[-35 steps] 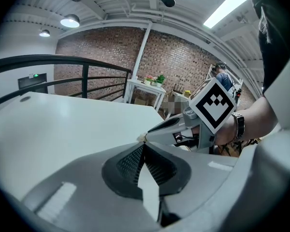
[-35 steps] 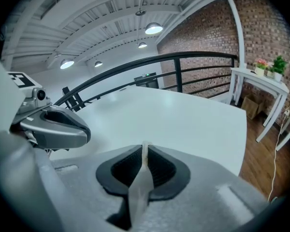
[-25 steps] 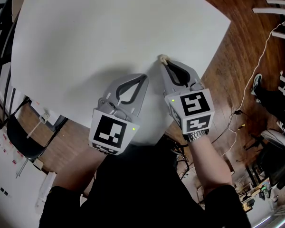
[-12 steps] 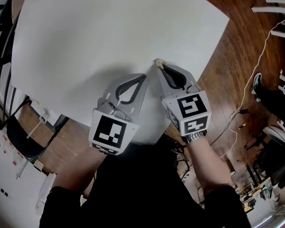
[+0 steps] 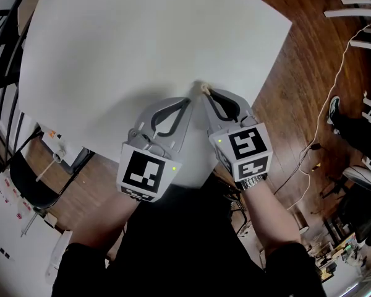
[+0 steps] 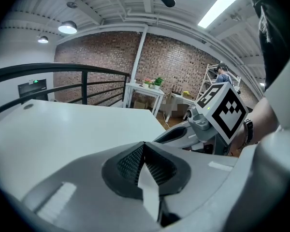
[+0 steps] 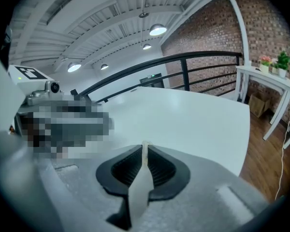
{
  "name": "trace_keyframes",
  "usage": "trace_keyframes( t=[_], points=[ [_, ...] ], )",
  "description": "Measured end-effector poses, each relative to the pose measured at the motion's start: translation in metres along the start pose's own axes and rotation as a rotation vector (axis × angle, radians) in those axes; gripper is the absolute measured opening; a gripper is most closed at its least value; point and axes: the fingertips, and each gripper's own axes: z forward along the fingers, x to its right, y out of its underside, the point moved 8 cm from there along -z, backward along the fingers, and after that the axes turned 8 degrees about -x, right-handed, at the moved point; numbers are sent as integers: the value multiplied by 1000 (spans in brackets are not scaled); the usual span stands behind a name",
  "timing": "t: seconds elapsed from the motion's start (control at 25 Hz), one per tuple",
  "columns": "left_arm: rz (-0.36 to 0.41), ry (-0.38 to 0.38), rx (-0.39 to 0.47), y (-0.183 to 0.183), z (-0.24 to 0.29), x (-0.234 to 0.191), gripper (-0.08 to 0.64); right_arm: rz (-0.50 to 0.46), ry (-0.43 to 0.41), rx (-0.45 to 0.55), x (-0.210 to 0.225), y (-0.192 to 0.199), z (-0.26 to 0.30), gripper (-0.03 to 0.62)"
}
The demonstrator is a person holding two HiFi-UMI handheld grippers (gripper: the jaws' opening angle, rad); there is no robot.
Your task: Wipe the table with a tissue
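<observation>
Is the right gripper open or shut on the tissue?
Shut: right gripper clamps a small beige tissue scrap, poking out past the closed fingers.

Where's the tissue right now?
In the head view, the tissue is pinched in the right gripper's shut jaws, low over the white table near its near edge, just right of the left gripper.

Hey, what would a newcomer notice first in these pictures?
The big white table fills the head view, with two grey grippers side by side at its near edge. The right gripper pinches a small tissue at its tips. The left gripper is shut just beside it.
</observation>
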Motion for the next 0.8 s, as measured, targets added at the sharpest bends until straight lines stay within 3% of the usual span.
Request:
trace_keyframes(
  t=[0.8],
  points=[
    [79, -104, 108, -20, -67, 62, 11, -85, 8, 170, -43, 7, -106, 26]
  ],
)
